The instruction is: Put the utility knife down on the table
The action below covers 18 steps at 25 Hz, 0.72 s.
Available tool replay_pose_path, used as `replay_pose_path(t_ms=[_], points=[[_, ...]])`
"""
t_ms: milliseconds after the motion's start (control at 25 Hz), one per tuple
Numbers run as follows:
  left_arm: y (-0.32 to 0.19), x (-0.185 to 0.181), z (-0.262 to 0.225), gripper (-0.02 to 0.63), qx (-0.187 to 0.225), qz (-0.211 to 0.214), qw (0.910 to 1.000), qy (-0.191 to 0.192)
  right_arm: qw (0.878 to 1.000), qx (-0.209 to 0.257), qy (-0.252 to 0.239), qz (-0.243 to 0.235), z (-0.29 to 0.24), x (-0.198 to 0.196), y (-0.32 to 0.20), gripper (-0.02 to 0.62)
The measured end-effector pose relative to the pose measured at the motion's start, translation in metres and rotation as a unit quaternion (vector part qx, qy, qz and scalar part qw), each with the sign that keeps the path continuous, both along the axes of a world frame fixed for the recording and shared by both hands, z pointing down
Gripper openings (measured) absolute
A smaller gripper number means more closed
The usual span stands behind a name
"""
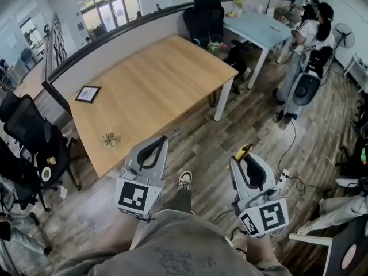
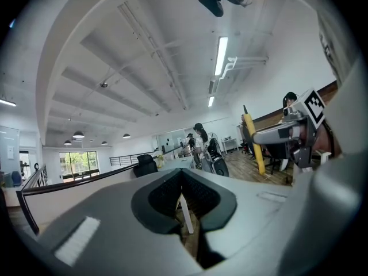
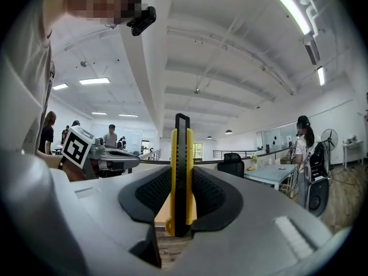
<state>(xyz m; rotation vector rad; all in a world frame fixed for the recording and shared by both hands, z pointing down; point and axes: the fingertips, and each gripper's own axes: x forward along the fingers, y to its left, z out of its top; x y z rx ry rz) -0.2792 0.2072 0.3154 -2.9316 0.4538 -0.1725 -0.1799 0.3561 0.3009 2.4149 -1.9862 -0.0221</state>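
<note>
The yellow utility knife (image 1: 244,152) with a black slider stands upright between the jaws of my right gripper (image 1: 245,160), which is shut on it. In the right gripper view the knife (image 3: 182,171) sticks up past the black pads (image 3: 213,194). My left gripper (image 1: 155,145) hangs beside it, jaws closed together with nothing in them (image 2: 181,174). Both grippers hover over the wooden floor, just short of the front edge of the light wooden table (image 1: 155,79). From the left gripper view the right gripper (image 2: 287,134) shows with the knife.
On the table lie a small framed picture (image 1: 88,94) and a small dried sprig (image 1: 109,138) near the front edge. Black office chairs (image 1: 29,131) stand left. A light-blue table (image 1: 256,27), a person (image 1: 307,30) and floor cables (image 1: 287,177) are to the right.
</note>
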Motion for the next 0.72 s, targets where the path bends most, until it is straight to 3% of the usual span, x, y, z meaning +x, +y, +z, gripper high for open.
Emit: replay_pose_path(t_ms=[400, 720], points=[[-0.062, 0.069, -0.003, 0.002, -0.005, 0.013, 0.9999, -0.005, 1.0, -0.011, 0.002, 0.001, -0.005, 0.065, -0.068, 0.121], [-0.15, 0.137, -0.006, 0.002, -0.001, 0.021, 0.9997, -0.009, 1.0, -0.02, 0.0, -0.001, -0.011, 0.127, -0.159, 0.121]])
